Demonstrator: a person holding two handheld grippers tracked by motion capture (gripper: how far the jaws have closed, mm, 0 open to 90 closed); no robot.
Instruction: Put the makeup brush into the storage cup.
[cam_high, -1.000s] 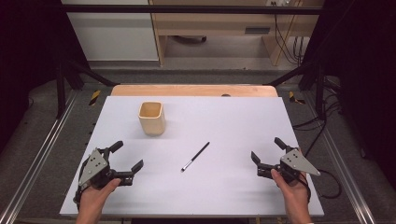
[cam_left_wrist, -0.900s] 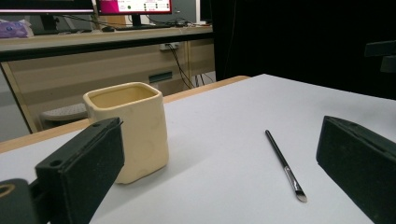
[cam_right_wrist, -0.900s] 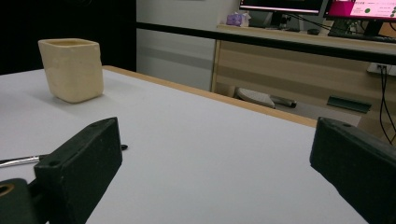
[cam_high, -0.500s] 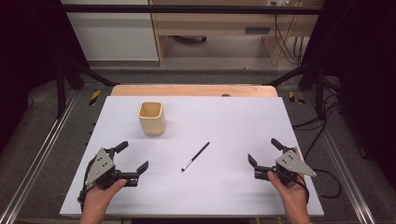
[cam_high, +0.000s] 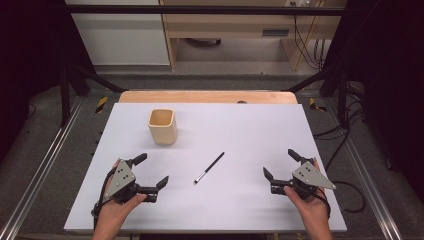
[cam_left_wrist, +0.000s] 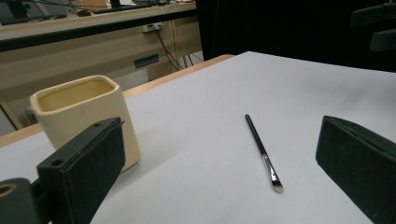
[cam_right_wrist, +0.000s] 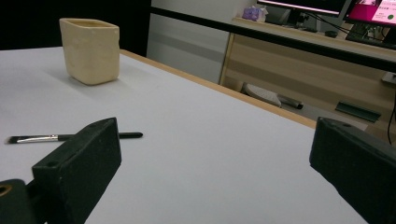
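Observation:
A thin black brush (cam_high: 209, 167) with a silver ferrule lies on the white table (cam_high: 250, 130), near its middle. A cream square cup (cam_high: 162, 126) stands upright behind it to the left. My left gripper (cam_high: 151, 170) is open near the front left, empty, its jaws pointing toward the brush (cam_left_wrist: 262, 151) and the cup (cam_left_wrist: 84, 112). At the front right, my right gripper (cam_high: 281, 165) is open and empty too. From the right gripper view the brush (cam_right_wrist: 70, 137) lies partly behind the left jaw, with the cup (cam_right_wrist: 90, 43) farther off.
A wooden strip (cam_high: 207, 96) runs along the table's far edge. Metal rails (cam_high: 40, 165) flank the table on both sides. Wooden furniture and cables (cam_high: 300, 35) stand beyond the far edge. Wide bare table surface lies between the grippers.
Both grippers have moved inward a little, toward the middle of the table. They stay open. Brush and cup have not moved.

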